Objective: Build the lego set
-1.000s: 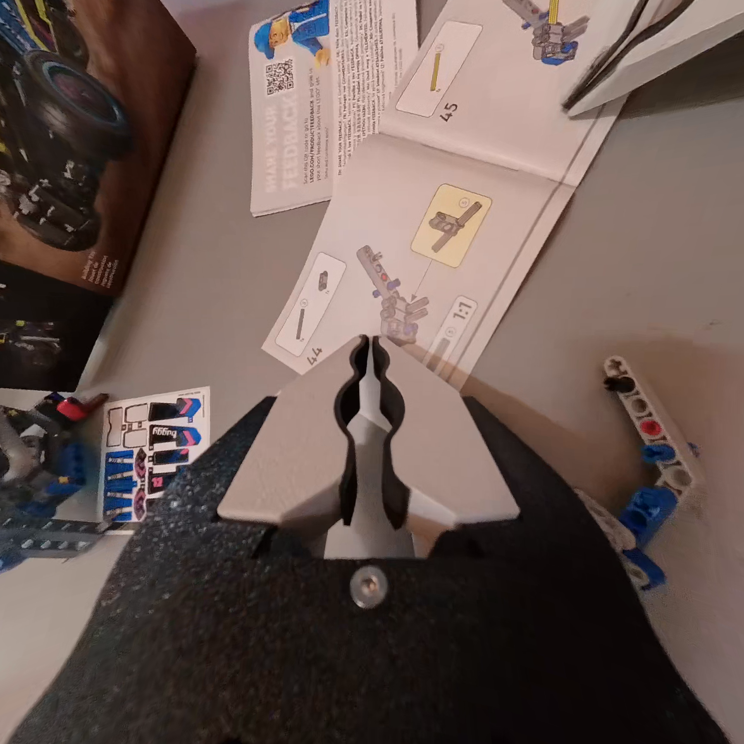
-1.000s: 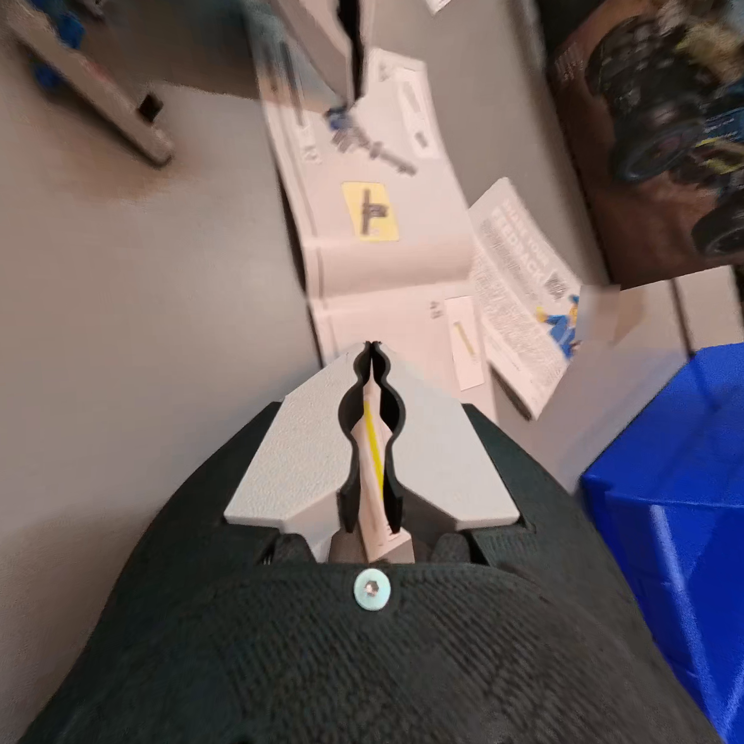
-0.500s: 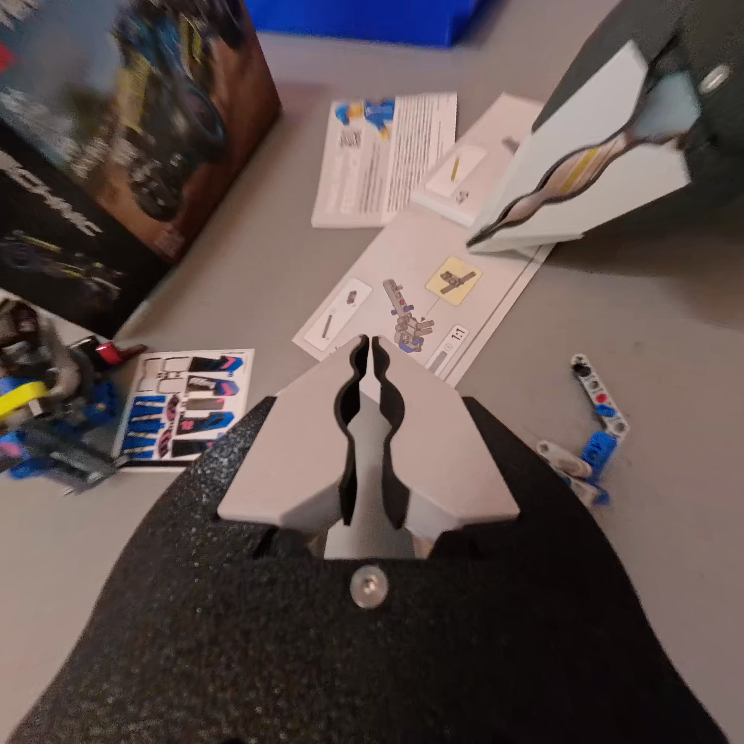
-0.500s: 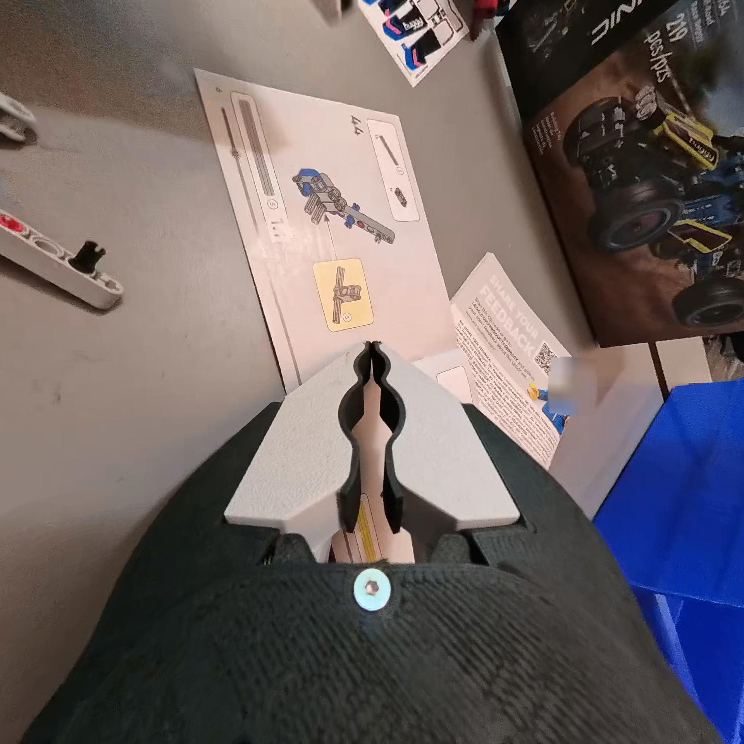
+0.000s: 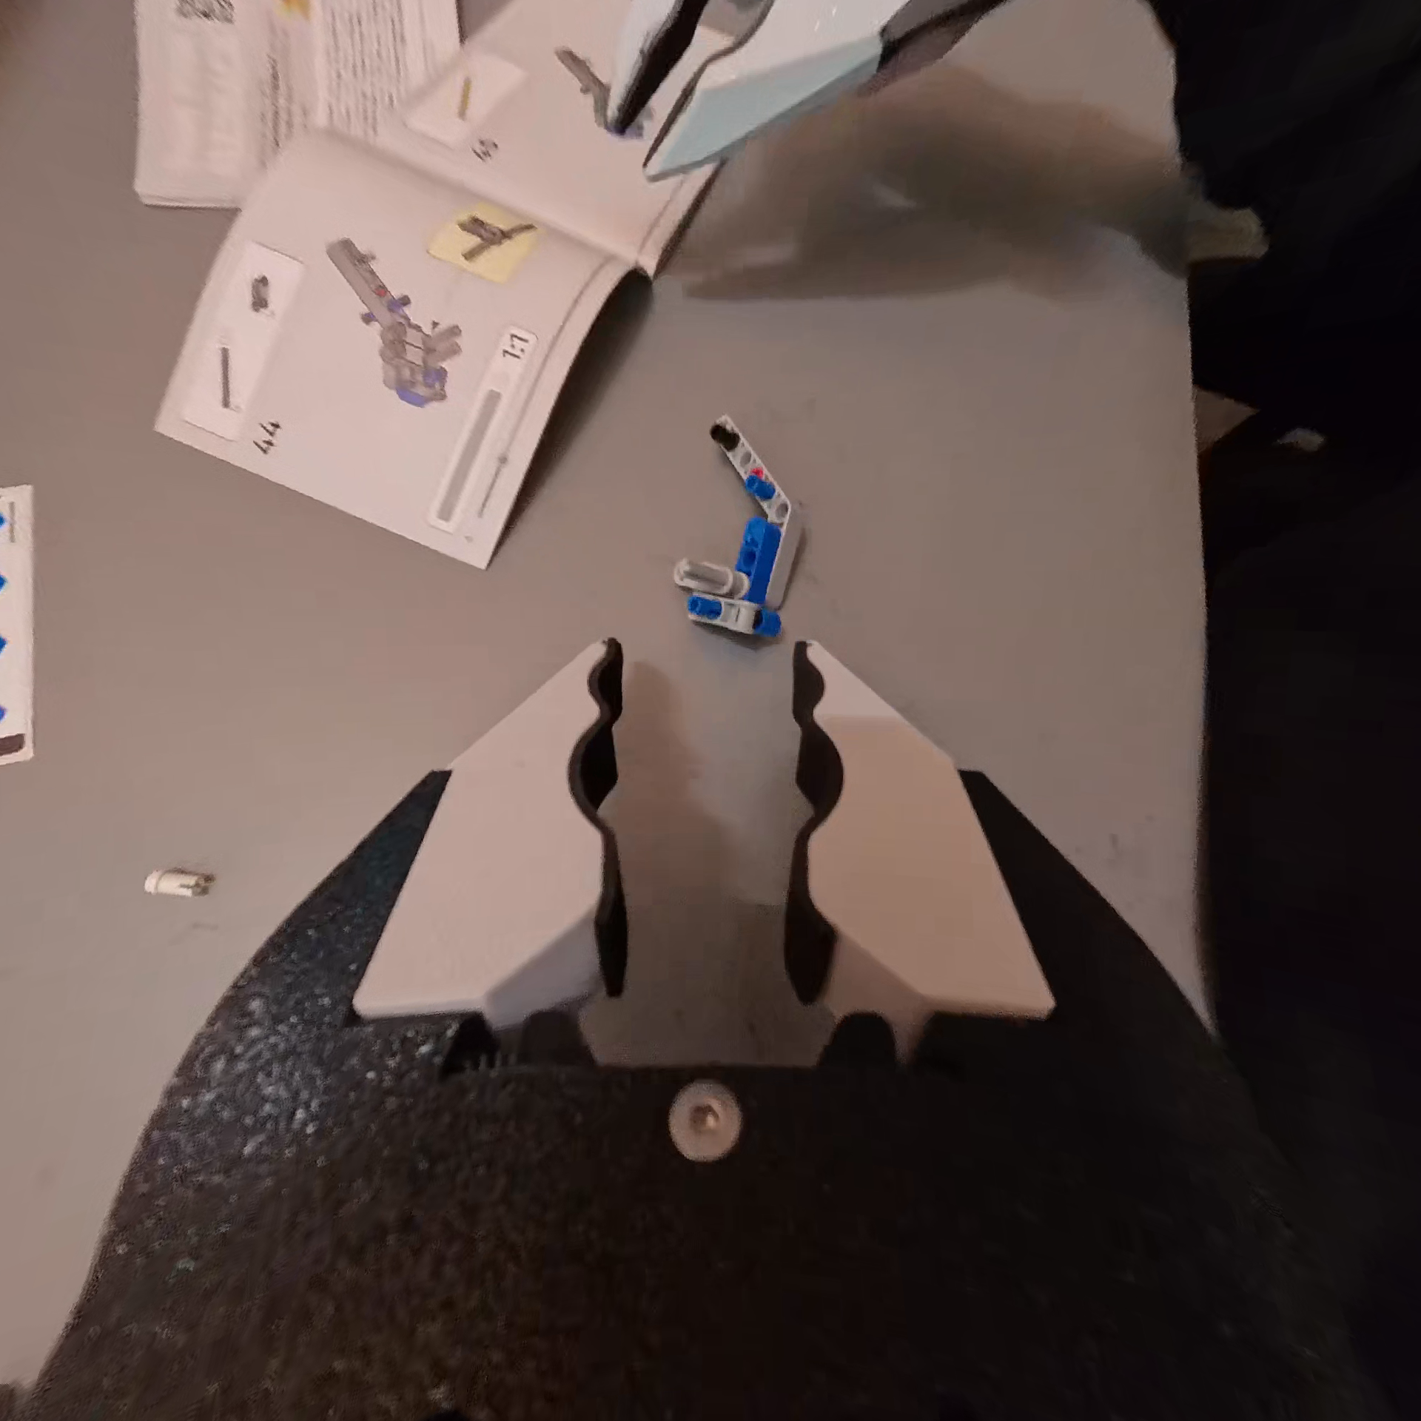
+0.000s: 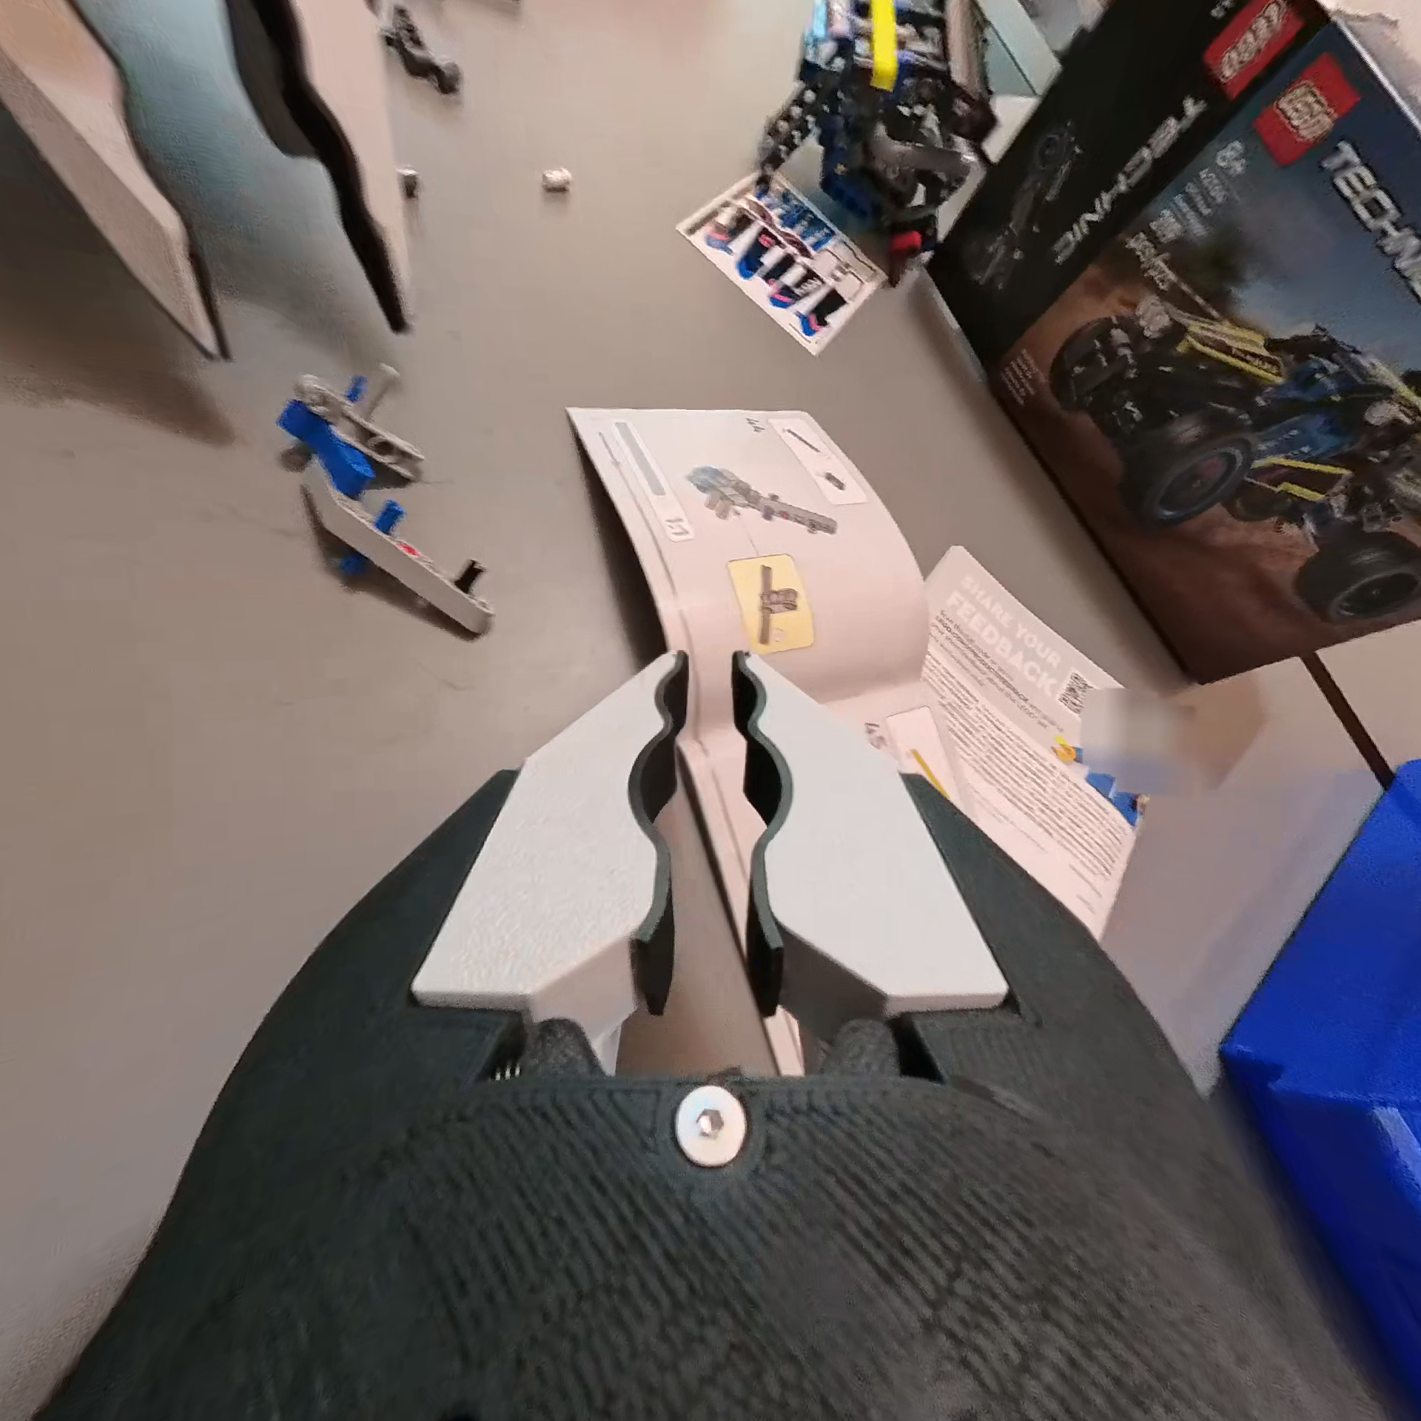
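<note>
A small grey and blue beam assembly (image 5: 750,538) lies on the grey table just beyond my left gripper (image 5: 703,653), which is open and empty above the table. It also shows in the right wrist view (image 6: 377,492). My right gripper (image 6: 709,665) is open a little and empty, over the edge of the open instruction booklet (image 6: 769,538). The booklet also shows in the left wrist view (image 5: 400,338), with the right gripper (image 5: 677,108) hovering at its far end. A partly built blue and black vehicle (image 6: 869,115) stands far back.
The set's box (image 6: 1230,346) stands at the right, a blue bin (image 6: 1322,1076) nearer. A sticker sheet (image 6: 777,261) and a feedback leaflet (image 6: 1023,738) lie by the booklet. A small white pin (image 5: 178,882) lies left of my left gripper. The table edge (image 5: 1192,538) runs along the right. The gap from one gripper's tips to the other's is roughly 15 cm. The small white pin (image 5: 178,882) lies some 12 cm from my left tips, 20 cm from my right tips. The right camera catches it too, in the right wrist view (image 6: 558,185).
Both grippers have opened; the right was shut on the booklet's page and has let it go. The left gripper swung right toward the beam assembly. The right gripper pulled back from the booklet.
</note>
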### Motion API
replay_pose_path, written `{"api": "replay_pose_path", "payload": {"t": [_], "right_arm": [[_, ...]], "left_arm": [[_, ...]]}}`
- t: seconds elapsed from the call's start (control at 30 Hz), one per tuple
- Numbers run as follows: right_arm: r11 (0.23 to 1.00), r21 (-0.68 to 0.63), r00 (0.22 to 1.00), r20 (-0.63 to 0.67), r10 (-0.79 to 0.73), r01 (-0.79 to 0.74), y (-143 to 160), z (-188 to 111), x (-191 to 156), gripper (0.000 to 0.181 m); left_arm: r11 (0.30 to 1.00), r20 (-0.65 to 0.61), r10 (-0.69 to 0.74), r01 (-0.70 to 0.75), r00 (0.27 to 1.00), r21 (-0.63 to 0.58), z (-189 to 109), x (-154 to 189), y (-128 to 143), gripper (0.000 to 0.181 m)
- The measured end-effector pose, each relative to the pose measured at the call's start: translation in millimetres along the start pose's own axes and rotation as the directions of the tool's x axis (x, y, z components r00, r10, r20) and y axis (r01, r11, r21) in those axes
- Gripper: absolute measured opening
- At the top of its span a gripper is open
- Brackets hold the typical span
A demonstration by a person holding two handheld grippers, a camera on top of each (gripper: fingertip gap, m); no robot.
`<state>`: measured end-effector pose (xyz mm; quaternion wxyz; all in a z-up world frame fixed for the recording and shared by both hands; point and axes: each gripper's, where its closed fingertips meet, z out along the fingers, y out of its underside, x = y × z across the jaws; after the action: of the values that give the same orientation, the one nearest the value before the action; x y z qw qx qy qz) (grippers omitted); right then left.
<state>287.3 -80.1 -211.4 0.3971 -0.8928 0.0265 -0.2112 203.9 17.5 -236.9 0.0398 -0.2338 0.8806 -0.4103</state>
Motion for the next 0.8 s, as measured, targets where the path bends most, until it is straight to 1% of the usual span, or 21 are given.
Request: {"api": "replay_pose_path", "payload": {"t": [0.07, 0.13, 0.23, 0.27, 0.33, 0.37, 0.43, 0.53, 0.63, 0.7, 0.73, 0.8], "right_arm": [[1.0, 0.018, 0.999, 0.033, -0.008, 0.007, -8, 1, -12, 0.011], [0.998, 0.059, 0.996, 0.09, -0.013, 0.008, -19, 4, -29, 0.016], [0.996, 0.094, 0.988, 0.154, -0.018, 0.004, -28, 9, -47, 0.021], [0.995, 0.095, 0.983, 0.18, -0.017, 0.0, -29, 10, -53, 0.023], [0.996, 0.088, 0.978, 0.21, -0.008, -0.011, -32, 11, -59, 0.027], [0.996, 0.086, 0.973, 0.232, -0.009, -0.011, -33, 12, -64, 0.029], [0.997, 0.079, 0.971, 0.24, -0.015, -0.004, -36, 14, -70, 0.03], [0.998, 0.061, 0.977, 0.211, -0.016, 0.003, -38, 22, -73, 0.03], [0.999, 0.039, 0.978, 0.204, -0.035, 0.028, -35, 31, -78, 0.029], [0.997, 0.078, 0.975, 0.217, -0.044, 0.028, -42, 34, -86, 0.026], [0.996, 0.085, 0.973, 0.227, -0.044, 0.025, -44, 36, -89, 0.024], [0.998, 0.06, 0.972, 0.231, -0.048, 0.035, -41, 40, -93, 0.025]], "left_arm": [[0.998, -0.026, 0.053, -0.054, 0.998, -0.027, 6, 6, 4, 0.041], [0.996, -0.026, 0.082, -0.082, 0.996, -0.026, 13, 9, 4, 0.038], [0.996, 0.006, 0.082, -0.082, 0.997, -0.024, 23, 5, 1, 0.031], [0.996, 0.016, 0.089, -0.089, 0.996, -0.028, 24, 3, 1, 0.024], [0.99, 0.038, 0.135, -0.134, 0.99, -0.036, 25, 3, 1, 0.024], [0.983, 0.063, 0.18, -0.178, 0.982, -0.035, 25, 2, 1, 0.024], [0.952, 0.152, 0.305, -0.304, 0.94, -0.031, 22, -1, -3, 0.024], [0.887, 0.295, 0.456, -0.455, 0.84, -0.075, 19, -10, -4, 0.024], [0.826, 0.35, 0.55, -0.555, 0.759, -0.094, 16, -8, -4, 0.024], [0.789, 0.39, 0.597, -0.601, 0.7, -0.128, 14, -9, -4, 0.024], [0.777, 0.408, 0.612, -0.613, 0.678, -0.146, 13, -10, -3, 0.024], [0.764, 0.427, 0.625, -0.625, 0.653, -0.164, 12, -10, -4, 0.024]]}}
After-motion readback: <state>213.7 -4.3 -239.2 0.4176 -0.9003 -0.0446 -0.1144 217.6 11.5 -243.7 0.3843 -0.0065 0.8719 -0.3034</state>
